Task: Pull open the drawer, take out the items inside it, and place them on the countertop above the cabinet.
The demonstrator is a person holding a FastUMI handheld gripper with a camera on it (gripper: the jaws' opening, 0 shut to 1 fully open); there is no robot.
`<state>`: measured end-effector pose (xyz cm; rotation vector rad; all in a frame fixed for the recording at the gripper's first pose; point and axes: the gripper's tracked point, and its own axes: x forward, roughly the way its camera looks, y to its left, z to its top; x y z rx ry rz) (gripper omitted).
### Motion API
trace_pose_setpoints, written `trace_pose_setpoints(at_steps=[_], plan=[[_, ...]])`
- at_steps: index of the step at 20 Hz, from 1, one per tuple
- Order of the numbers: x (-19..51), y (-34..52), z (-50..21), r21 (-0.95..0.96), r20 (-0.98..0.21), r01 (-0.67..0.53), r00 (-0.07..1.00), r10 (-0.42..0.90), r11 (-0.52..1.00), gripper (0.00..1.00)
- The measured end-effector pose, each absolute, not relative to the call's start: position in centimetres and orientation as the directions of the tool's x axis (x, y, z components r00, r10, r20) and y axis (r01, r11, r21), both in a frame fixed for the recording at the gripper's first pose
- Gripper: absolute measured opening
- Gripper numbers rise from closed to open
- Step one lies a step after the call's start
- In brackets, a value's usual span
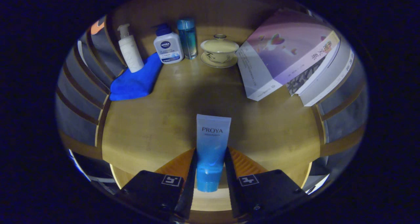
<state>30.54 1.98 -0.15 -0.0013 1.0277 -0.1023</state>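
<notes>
The gripper [210, 166] pinches a blue tube [211, 148] between both fingers, cap end nearest, held over the wooden countertop [154, 128]. At the far edge stand a pump bottle [130, 50], a white bottle [168, 46], a clear blue bottle [187, 37] and a lidded cup [219, 50]; a blue cloth [136, 79] lies far left, boxes [288, 59] far right.

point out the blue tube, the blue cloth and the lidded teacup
blue tube [212, 142], gripper view, its body, held between the gripper [210, 163] fingers
blue cloth [137, 79], gripper view, middle of the fold
lidded teacup [219, 50], gripper view, its bowl
</notes>
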Motion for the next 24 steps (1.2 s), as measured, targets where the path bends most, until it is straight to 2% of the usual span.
trace_pose_setpoints(at_steps=[3,5,9,14,16,20,24], plan=[[30.7,2.0,0.0,-0.032,-0.838,0.086,0.541,-0.074,0.996,0.52],[30.8,1.9,0.2,-0.021,-0.835,0.098,0.546,-0.072,0.995,0.60],[29.8,2.1,1.8,-0.006,-0.811,0.103,0.581,-0.065,0.995,0.61],[27.3,3.8,5.0,-0.012,-0.742,0.048,0.669,-0.041,0.999,0.64],[26.0,4.2,6.6,-0.043,-0.684,0.022,0.728,-0.045,0.999,0.65],[22.2,6.5,9.1,0.039,-0.585,-0.024,0.810,0.042,0.999,0.66],[17.7,7.2,11.6,0.008,-0.414,-0.086,0.906,0.081,0.996,0.69]])
